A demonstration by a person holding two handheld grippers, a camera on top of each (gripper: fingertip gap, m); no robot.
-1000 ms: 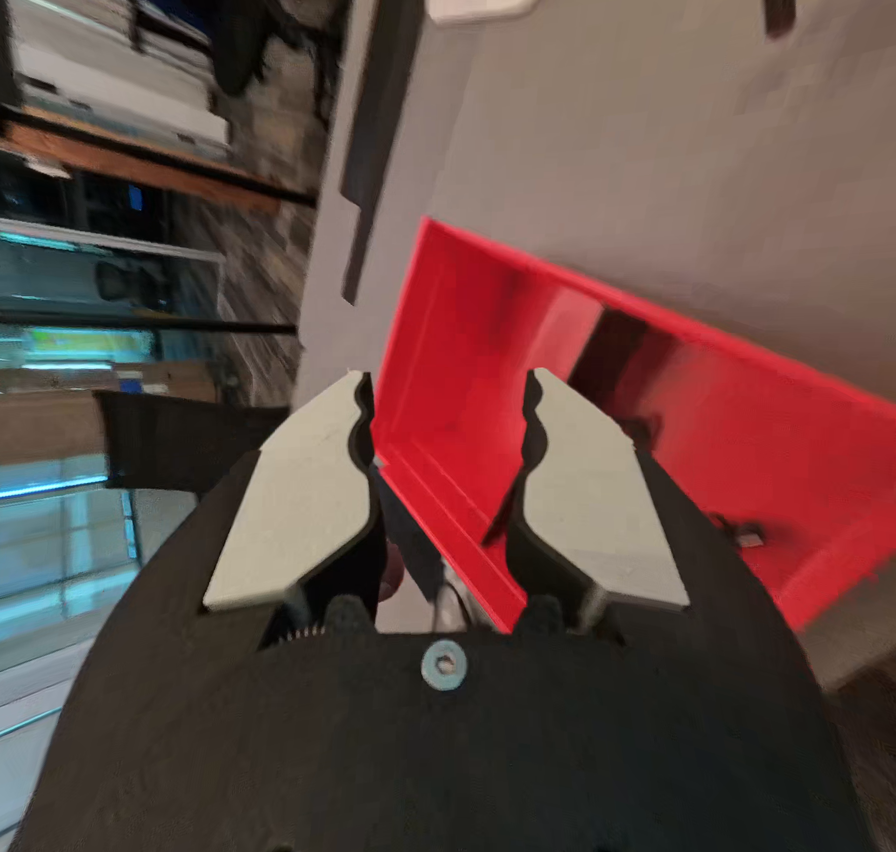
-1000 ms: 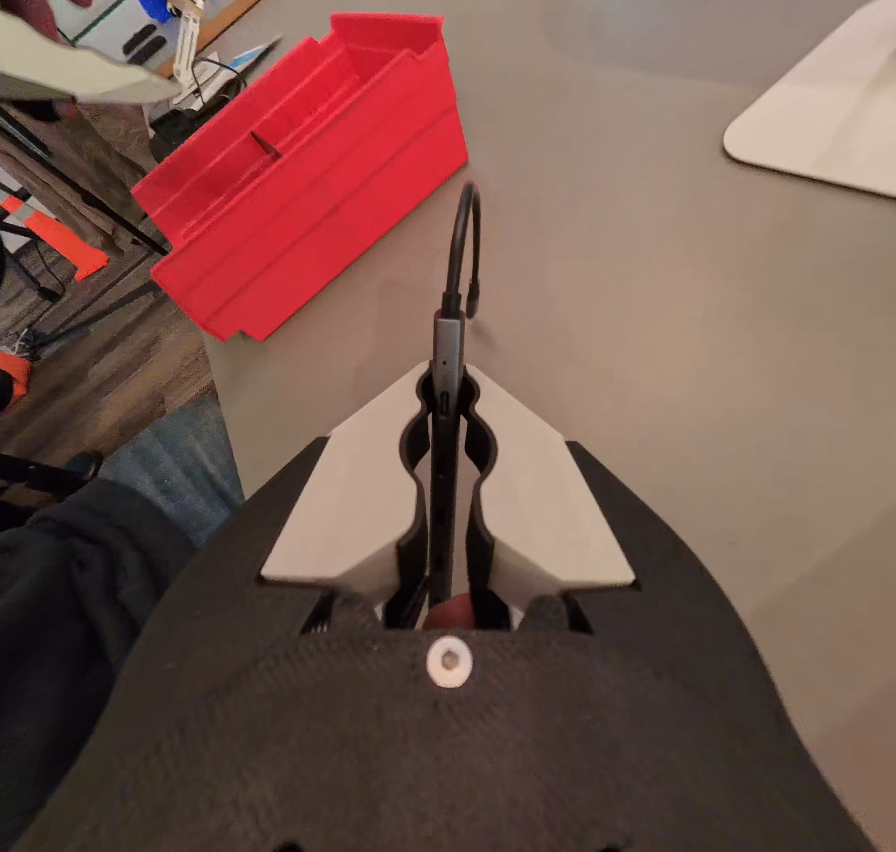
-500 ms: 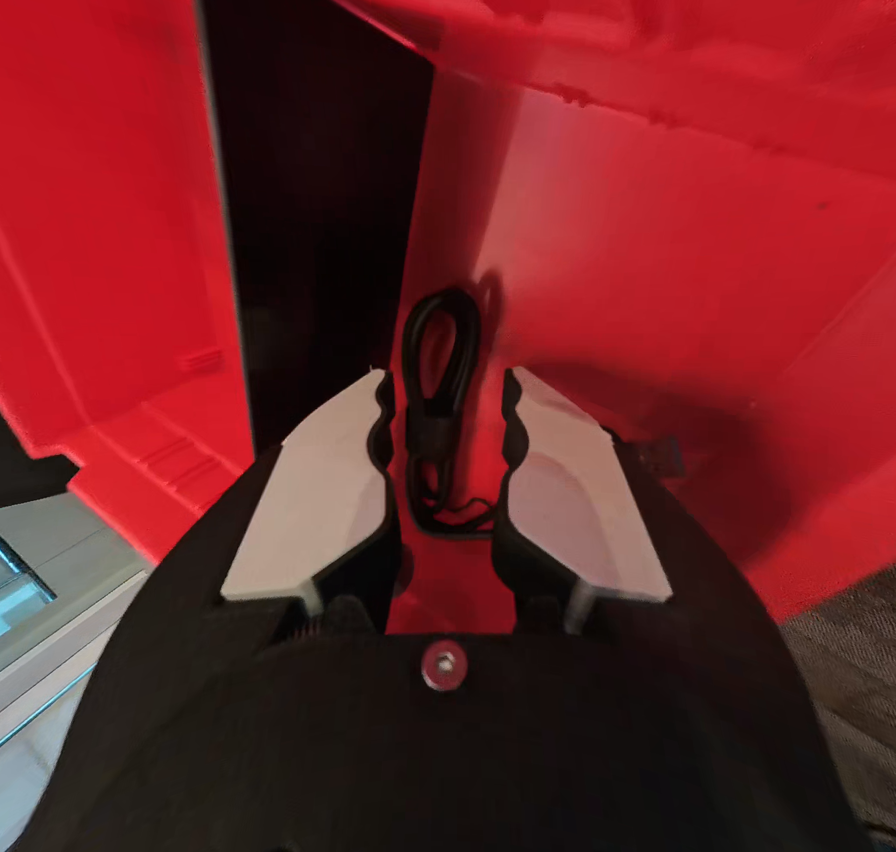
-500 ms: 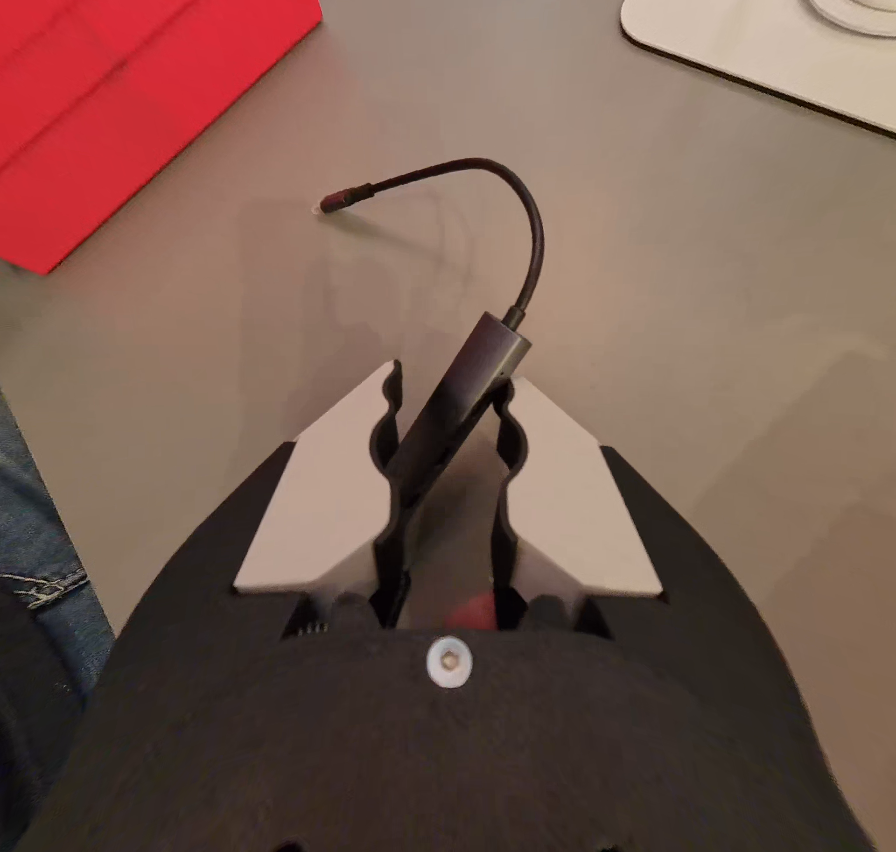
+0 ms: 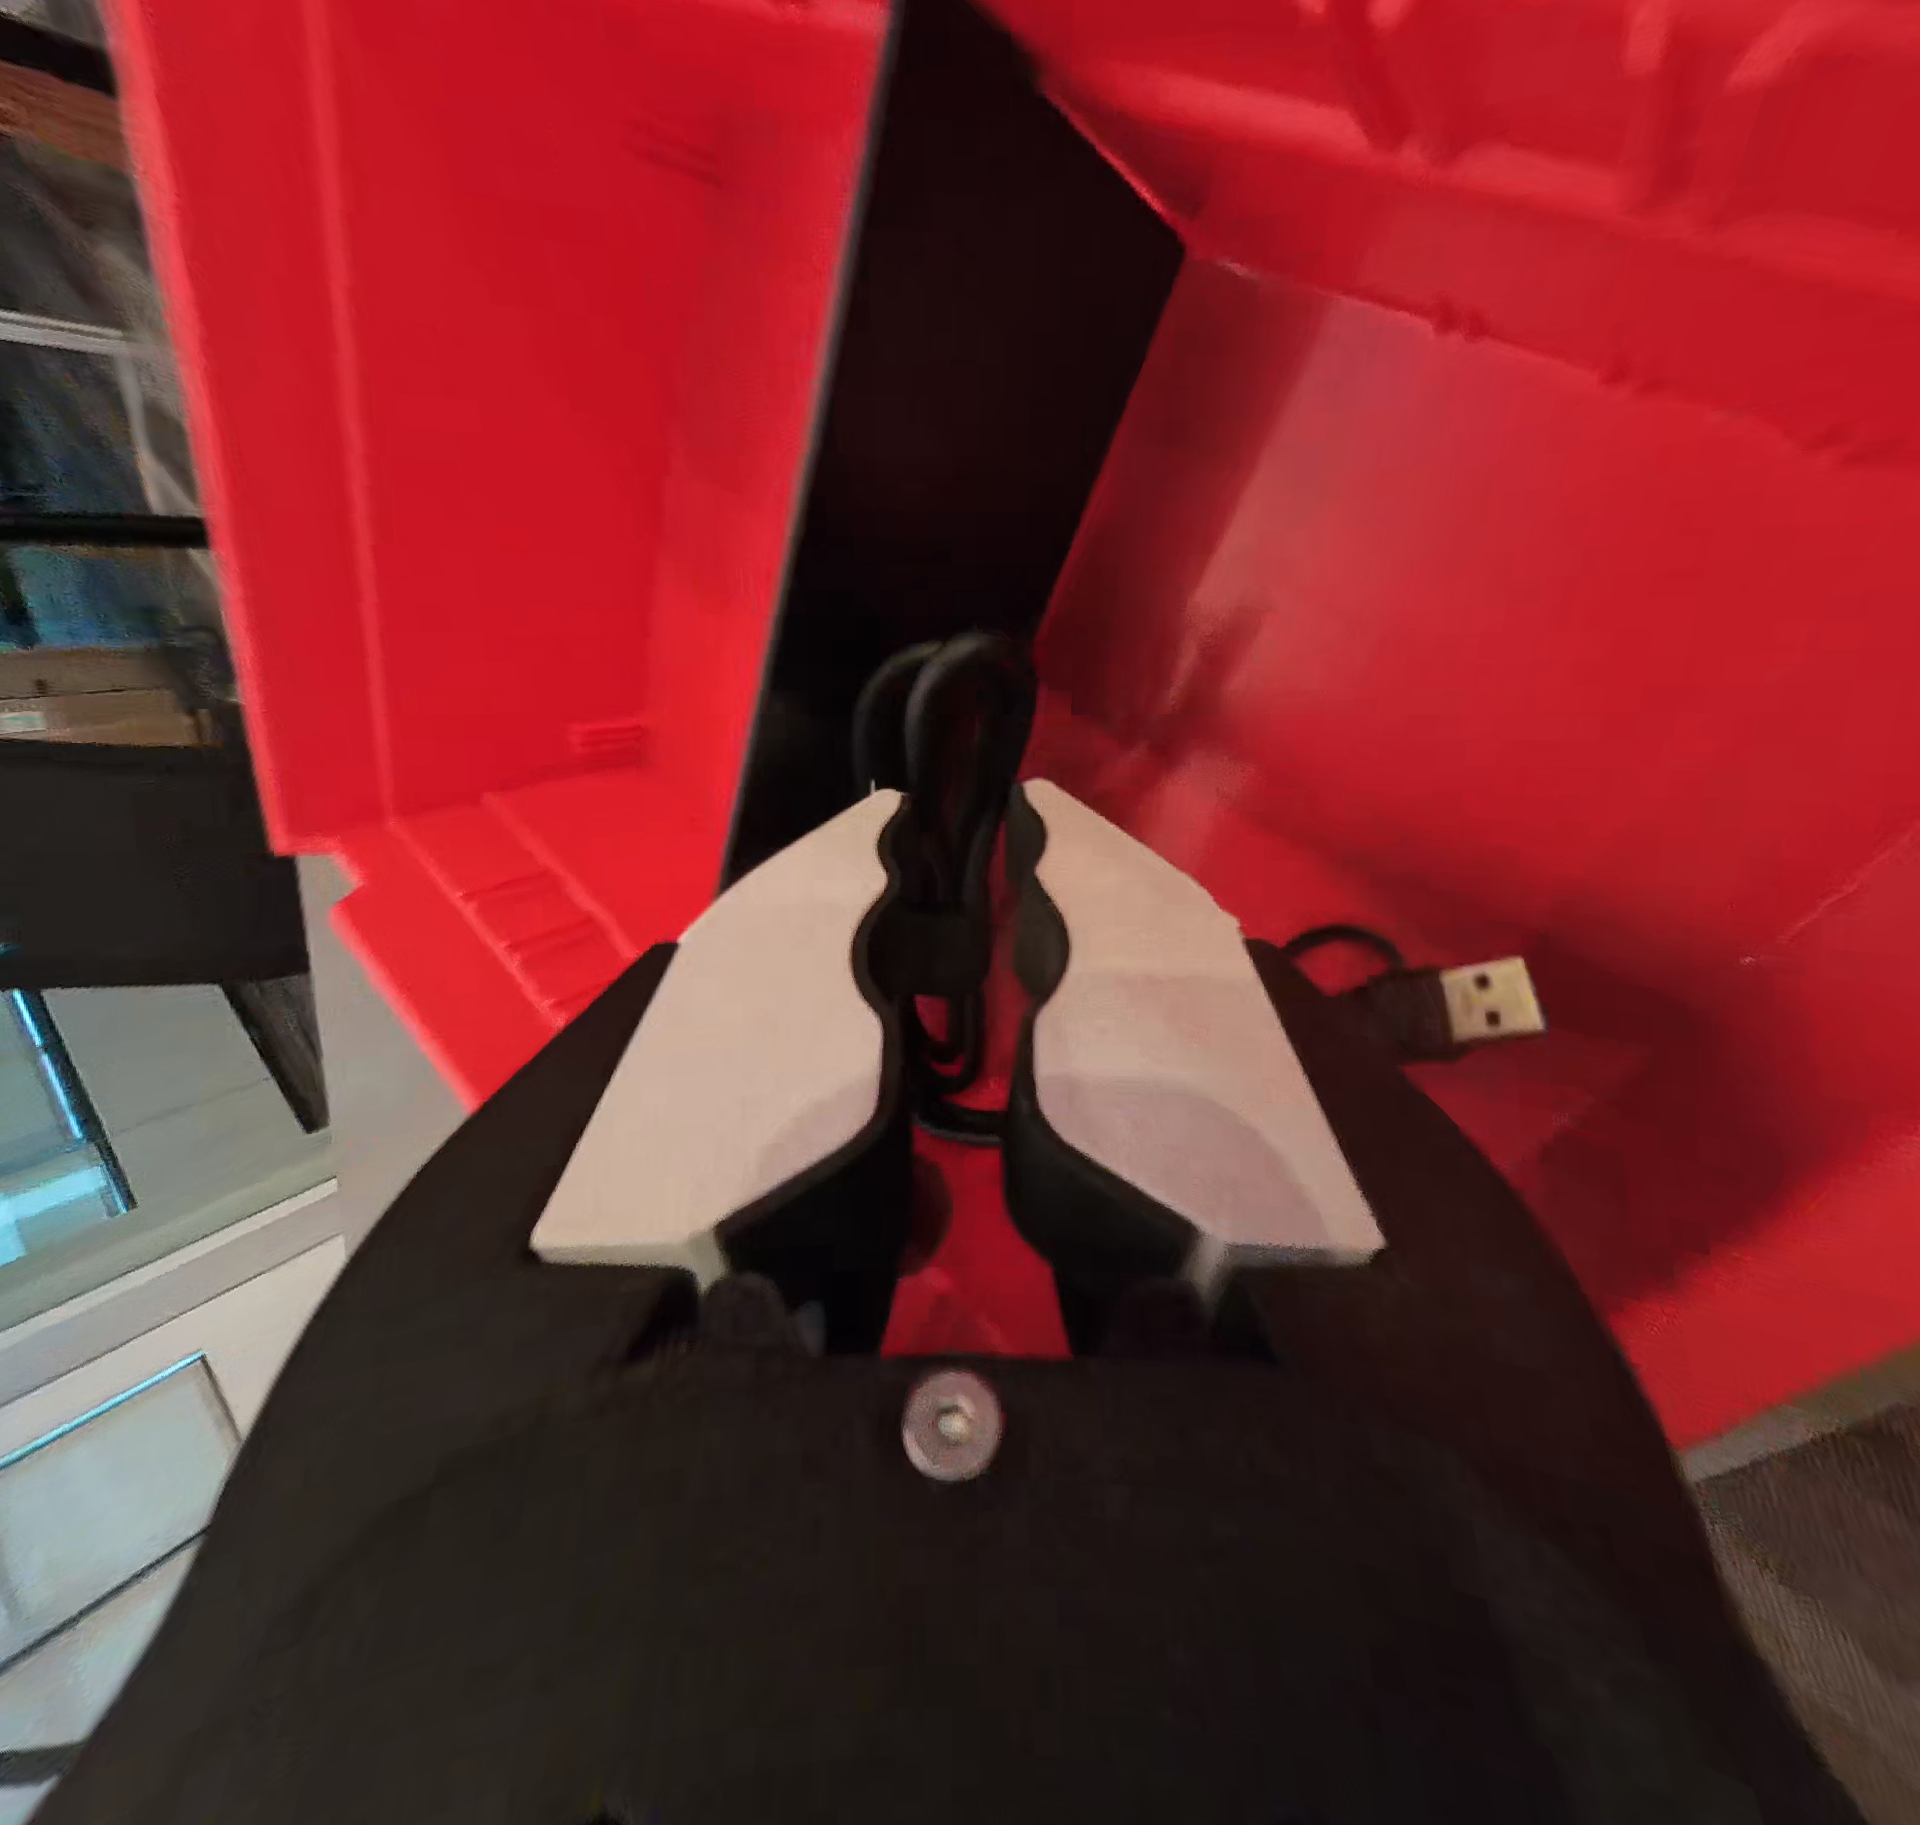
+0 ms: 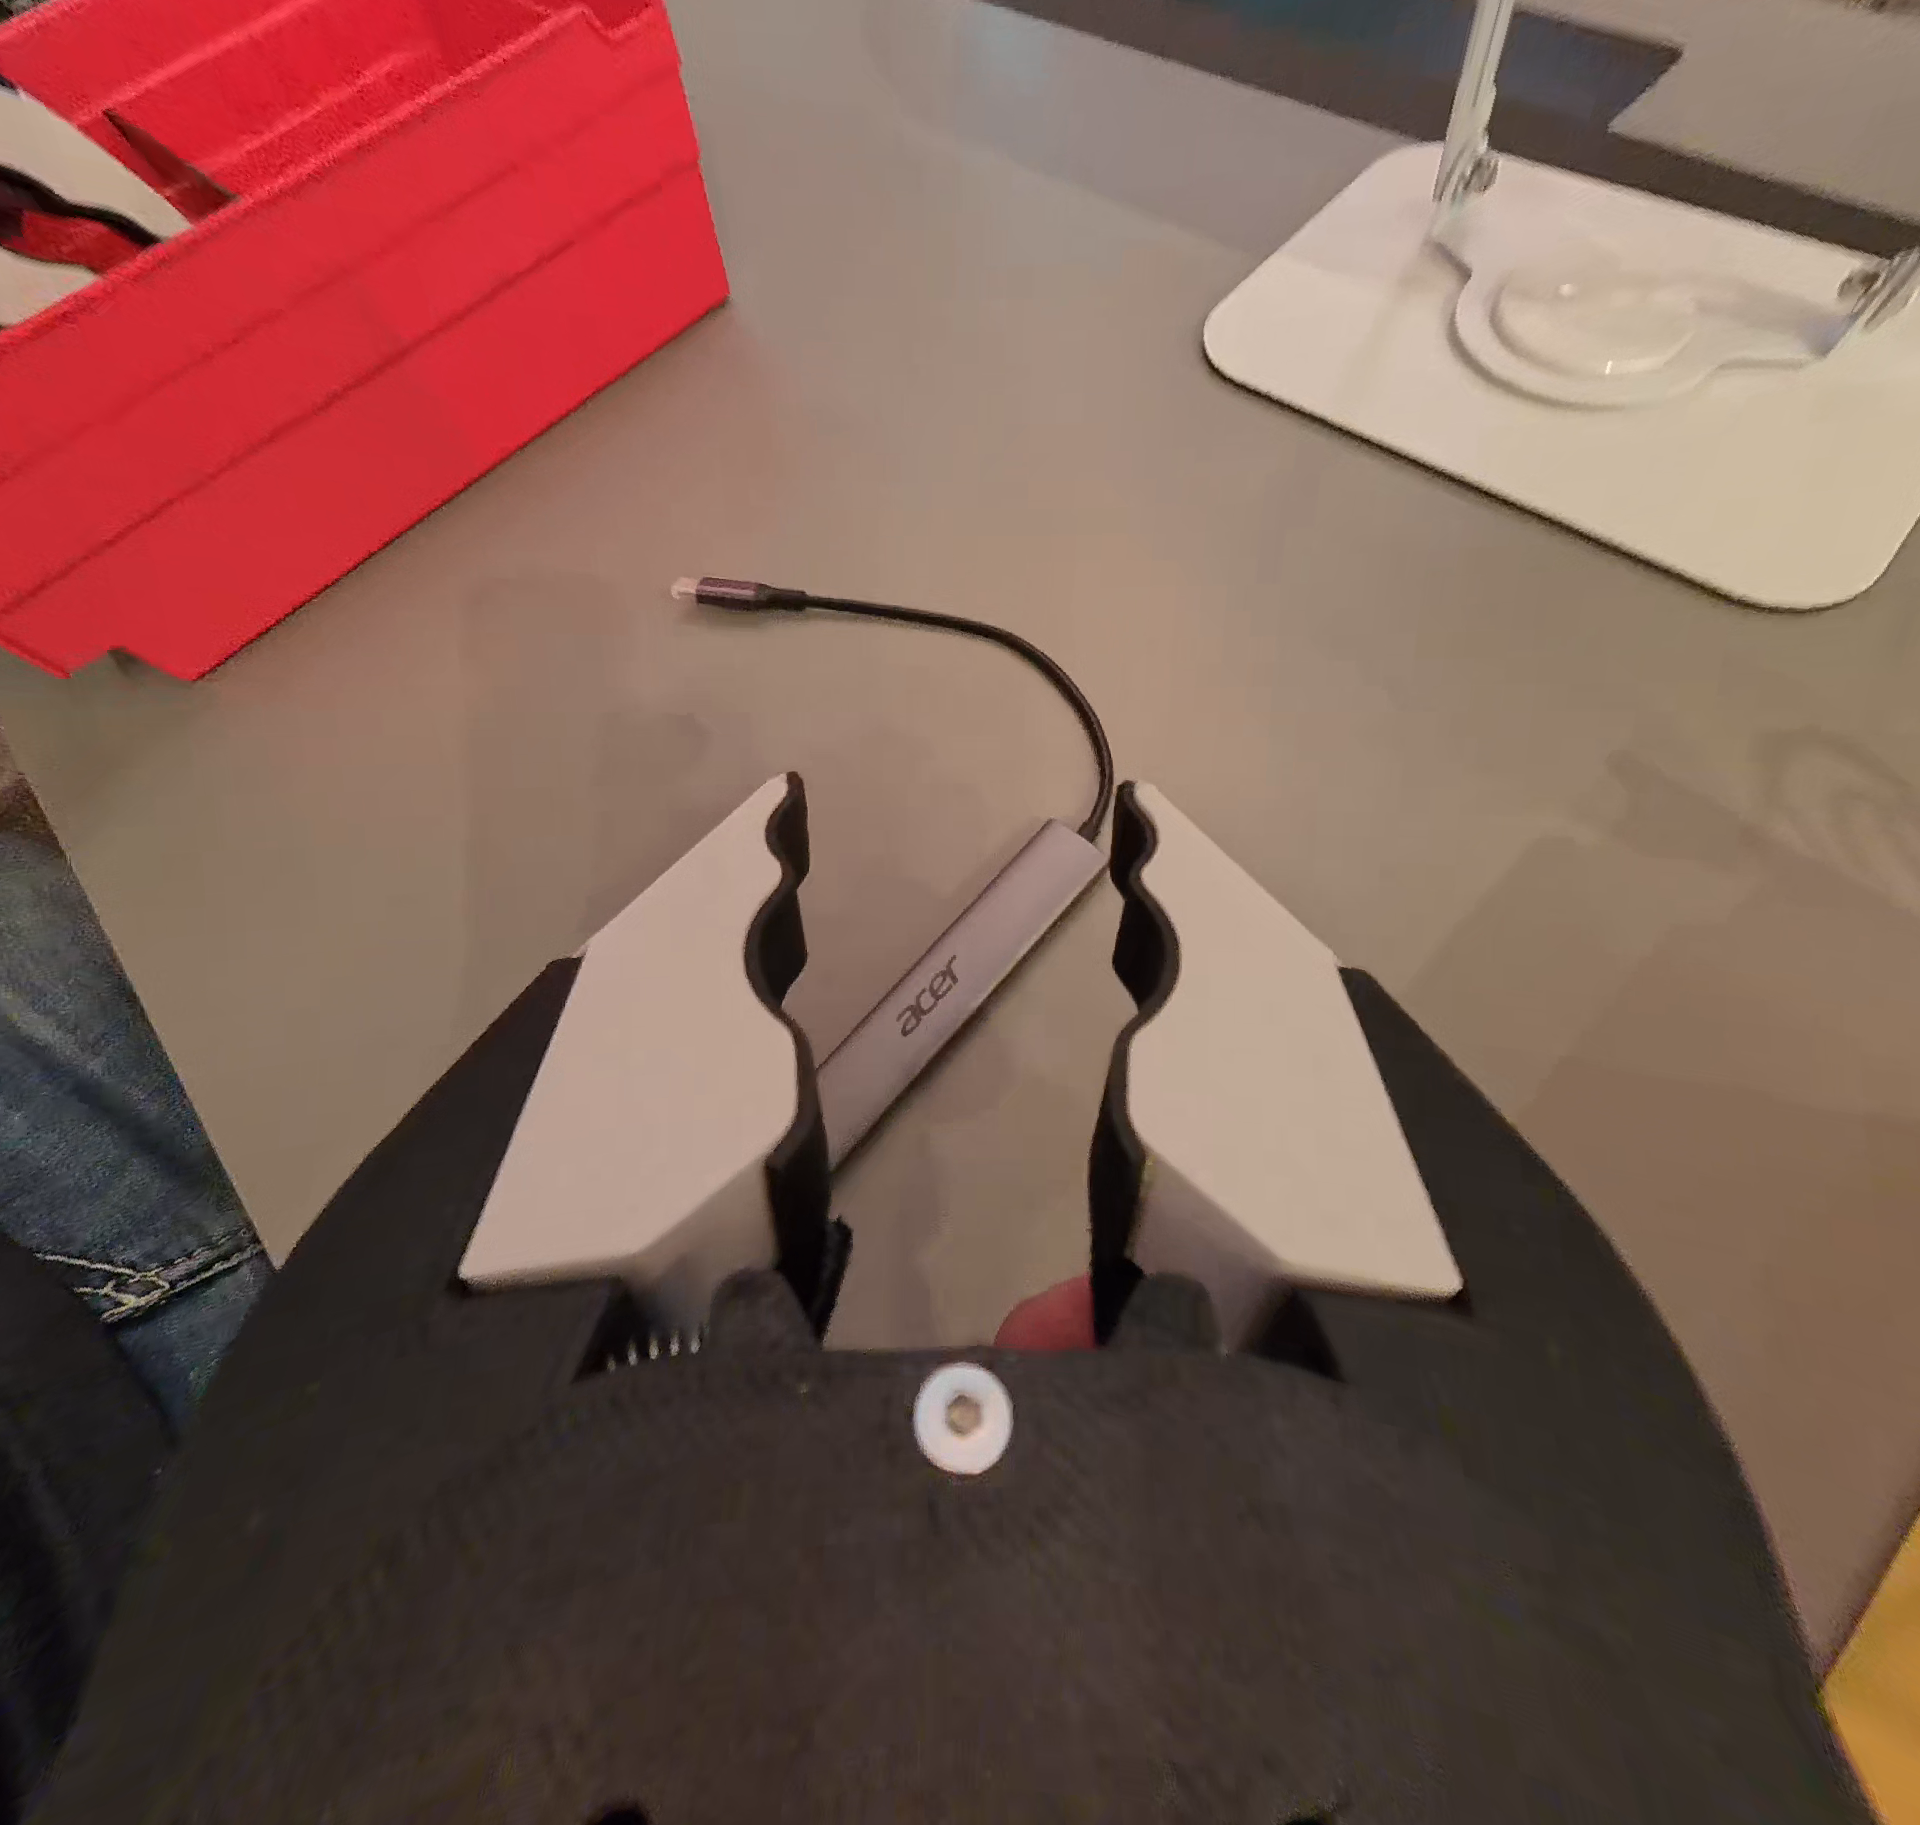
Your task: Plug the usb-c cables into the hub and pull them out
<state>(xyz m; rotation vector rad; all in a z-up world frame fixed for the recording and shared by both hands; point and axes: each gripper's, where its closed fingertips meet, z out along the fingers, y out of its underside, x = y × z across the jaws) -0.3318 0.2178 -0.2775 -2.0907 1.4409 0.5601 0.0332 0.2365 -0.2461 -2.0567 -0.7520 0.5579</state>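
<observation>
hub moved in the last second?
Yes. The hub was clamped on edge in the right gripper; now it lies flat on the grey table, jaws open, nearer the red bin.

A slim grey USB hub [image 6: 951, 986] lies flat and diagonal on the grey table, its short black pigtail cable [image 6: 997, 648] curving left to an unplugged connector. A bundled black cable [image 5: 951, 840] sits inside the red bin [image 5: 499, 404], a USB-A plug [image 5: 1481, 1004] beside it.

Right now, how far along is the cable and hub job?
Early. Done: the hub lies on the grey table, the right tool open around it. In hand: the left tool, inside the red bin, is closing on a bundled black cable. Left: all plugging in and pulling out; nothing is plugged in yet.
</observation>
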